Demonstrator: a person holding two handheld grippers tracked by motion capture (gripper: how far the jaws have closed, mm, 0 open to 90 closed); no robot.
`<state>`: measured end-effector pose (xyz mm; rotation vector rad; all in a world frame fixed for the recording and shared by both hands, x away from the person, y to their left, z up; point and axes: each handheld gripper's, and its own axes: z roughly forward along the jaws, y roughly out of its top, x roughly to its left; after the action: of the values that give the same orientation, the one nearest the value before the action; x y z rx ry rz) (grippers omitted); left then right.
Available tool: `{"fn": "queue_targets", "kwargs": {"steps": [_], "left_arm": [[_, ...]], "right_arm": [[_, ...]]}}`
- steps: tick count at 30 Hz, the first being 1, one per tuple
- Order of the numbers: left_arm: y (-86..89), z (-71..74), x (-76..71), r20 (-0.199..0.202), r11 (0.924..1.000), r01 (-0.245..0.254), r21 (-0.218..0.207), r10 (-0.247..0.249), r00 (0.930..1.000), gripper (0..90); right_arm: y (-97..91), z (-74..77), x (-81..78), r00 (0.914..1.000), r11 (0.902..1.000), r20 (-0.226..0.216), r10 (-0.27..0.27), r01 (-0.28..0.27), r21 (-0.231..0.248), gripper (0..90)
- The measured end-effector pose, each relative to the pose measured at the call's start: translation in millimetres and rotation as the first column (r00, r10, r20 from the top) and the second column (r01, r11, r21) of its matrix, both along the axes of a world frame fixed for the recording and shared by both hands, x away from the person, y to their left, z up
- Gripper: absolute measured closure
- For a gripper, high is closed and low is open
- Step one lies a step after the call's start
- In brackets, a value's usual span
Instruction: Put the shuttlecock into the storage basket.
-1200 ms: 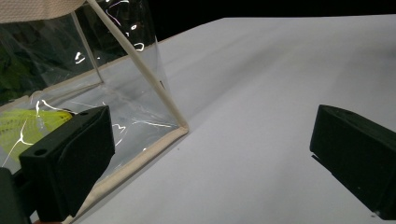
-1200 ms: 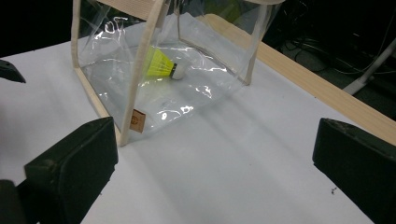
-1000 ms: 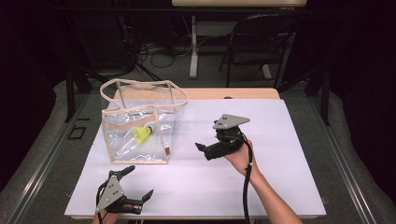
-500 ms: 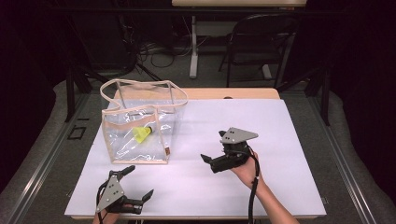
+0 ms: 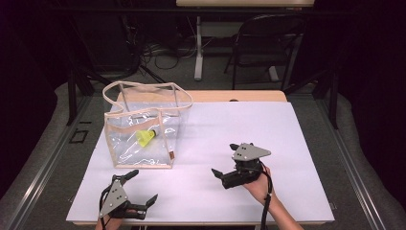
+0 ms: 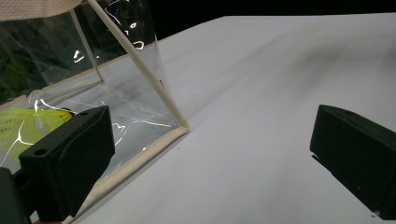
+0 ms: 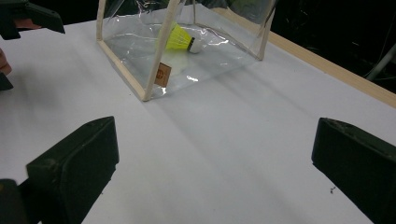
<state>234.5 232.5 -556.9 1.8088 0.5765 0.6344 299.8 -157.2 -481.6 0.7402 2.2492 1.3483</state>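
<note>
Nearest the person, at the front edge of the white bench (image 5: 297, 143), the left claw (image 5: 142, 188) sits low with its jaws spread wide and nothing between them; in the left gripper view its jaws frame the lower front corner of the clear bag (image 6: 116, 98) just ahead. A little farther in and to the right, the right claw (image 5: 225, 160) is held in a hand (image 5: 256, 184) above the bare bench top, jaws also spread and empty, turned toward the bag and well apart from it. Beyond both stands the clear bag (image 5: 143, 125), upright with cream trim, on the left part of the bench. Inside it lies the yellow shuttlecock (image 5: 146, 137), resting on the bag's floor, on its side in the right gripper view (image 7: 181, 38).
</note>
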Motion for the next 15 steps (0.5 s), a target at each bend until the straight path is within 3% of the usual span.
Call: {"fn": "queue_targets", "kwargs": {"steps": [15], "left_arm": [[-0.5, -0.3, 0.4, 0.001, 1.0, 0.0, 0.001, 0.0, 1.0, 0.0]], "right_arm": [[-25.4, -13.6, -20.0, 0.9992, 0.9998, 0.035, -0.02, 0.02, 0.002, 0.0]]}}
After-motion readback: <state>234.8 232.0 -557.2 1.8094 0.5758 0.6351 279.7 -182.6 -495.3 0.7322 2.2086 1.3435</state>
